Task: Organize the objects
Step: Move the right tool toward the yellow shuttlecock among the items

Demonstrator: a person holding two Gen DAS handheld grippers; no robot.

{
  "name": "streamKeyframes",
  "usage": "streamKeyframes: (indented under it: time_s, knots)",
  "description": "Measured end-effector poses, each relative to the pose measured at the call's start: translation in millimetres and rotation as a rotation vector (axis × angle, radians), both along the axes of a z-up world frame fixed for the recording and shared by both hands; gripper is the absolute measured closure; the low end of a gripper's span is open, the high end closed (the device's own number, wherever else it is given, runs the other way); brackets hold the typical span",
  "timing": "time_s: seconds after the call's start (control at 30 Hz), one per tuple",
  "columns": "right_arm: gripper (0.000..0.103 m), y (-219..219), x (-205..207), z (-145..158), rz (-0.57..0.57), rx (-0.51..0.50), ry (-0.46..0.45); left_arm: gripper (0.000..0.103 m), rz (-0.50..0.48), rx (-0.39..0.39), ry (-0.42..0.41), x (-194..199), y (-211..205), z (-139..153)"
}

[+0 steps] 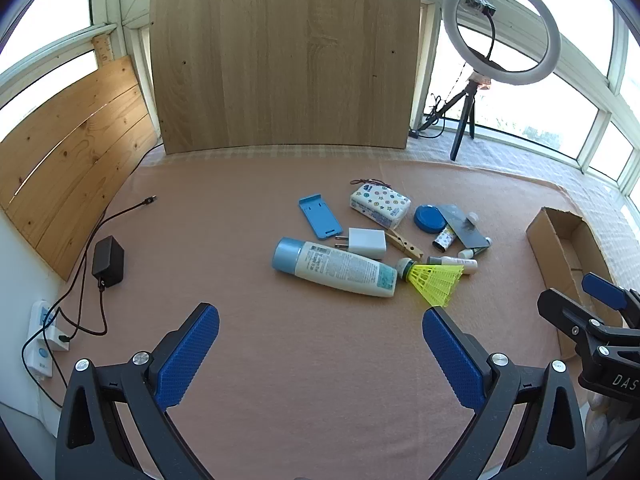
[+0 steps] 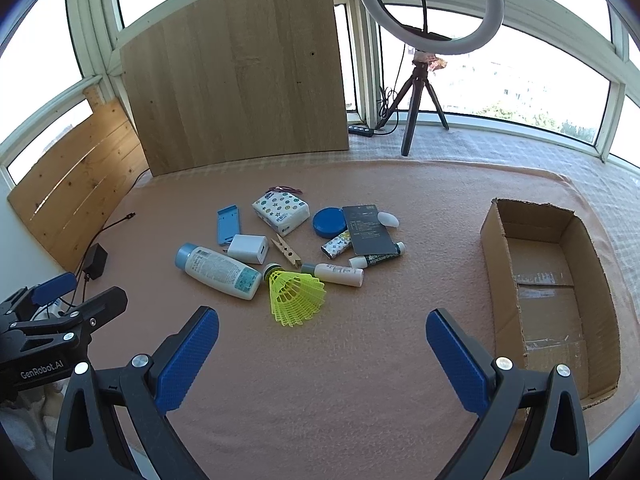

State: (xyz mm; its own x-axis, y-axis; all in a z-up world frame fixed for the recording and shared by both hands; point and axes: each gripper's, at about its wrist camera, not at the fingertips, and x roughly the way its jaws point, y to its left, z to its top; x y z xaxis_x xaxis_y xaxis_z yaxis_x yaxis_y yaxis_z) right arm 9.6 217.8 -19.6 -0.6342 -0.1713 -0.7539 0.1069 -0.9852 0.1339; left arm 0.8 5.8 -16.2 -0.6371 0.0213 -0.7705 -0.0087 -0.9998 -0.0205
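I've got both left tongs (image 1: 320, 320) and right tongs (image 2: 322, 322) wide, holding nothing. Yellow shuttlecock (image 2: 298, 294) at 12, cardboard box (image 2: 552, 280) at 2.

Left gripper (image 1: 320, 320) and right gripper (image 2: 322, 322) both hover with jaws spread wide, holding nothing

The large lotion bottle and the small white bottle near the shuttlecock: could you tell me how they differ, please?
The large lotion bottle is far bigger and has a light blue cap; the small white bottle has a grey cap. The large one's cap points away from the cardboard box, as does the small one's. Both lie flat.
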Motion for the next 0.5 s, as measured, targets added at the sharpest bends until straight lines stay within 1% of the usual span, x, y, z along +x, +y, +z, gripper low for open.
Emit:
streamKeyframes:
  time_s: [0.5]
  knots:
    - [0.001,-0.3,-4.5,-5.5,0.005,-0.010,-0.017,0.000,-0.003,0.003,-0.008,-3.9,0.5,-3.8]
